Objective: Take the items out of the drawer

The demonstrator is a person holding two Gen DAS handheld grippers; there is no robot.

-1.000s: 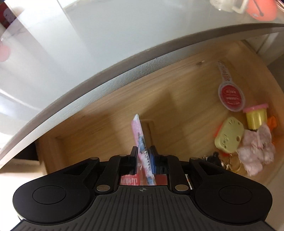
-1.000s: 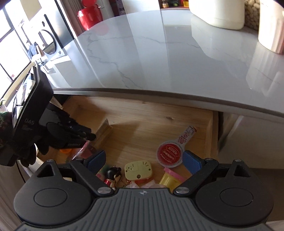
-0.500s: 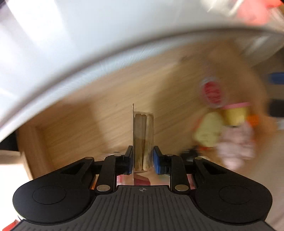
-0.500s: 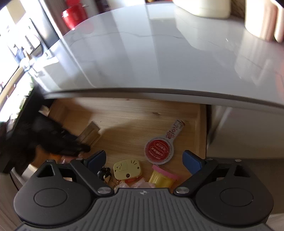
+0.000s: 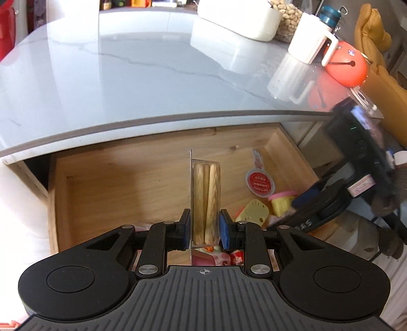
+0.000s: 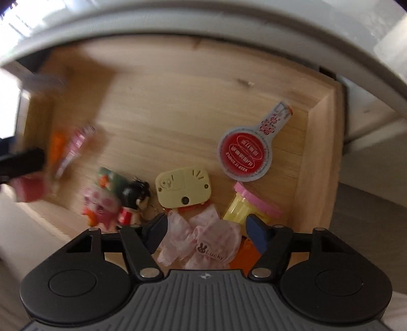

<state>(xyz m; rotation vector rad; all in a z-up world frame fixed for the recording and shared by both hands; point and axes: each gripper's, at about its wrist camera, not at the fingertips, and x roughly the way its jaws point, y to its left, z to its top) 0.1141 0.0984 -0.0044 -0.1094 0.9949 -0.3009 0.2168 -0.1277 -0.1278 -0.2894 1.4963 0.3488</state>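
My left gripper is shut on a clear blister pack of wooden sticks, held upright above the open wooden drawer. My right gripper is open, low over the drawer's front right corner, with a pink lace bow lying between its fingers. Around it lie a yellow square toy, a yellow tub with a pink lid, a round red-labelled tag and a small doll keychain. The right gripper also shows in the left wrist view.
A grey marble tabletop overhangs the drawer's back. On it stand a white box, a white mug and an orange round object. More blurred pink and orange items lie at the drawer's left.
My left gripper has lifted and pulled back with the stick pack, so the tabletop now shows. My right gripper has dropped into the drawer, over the pink bow.
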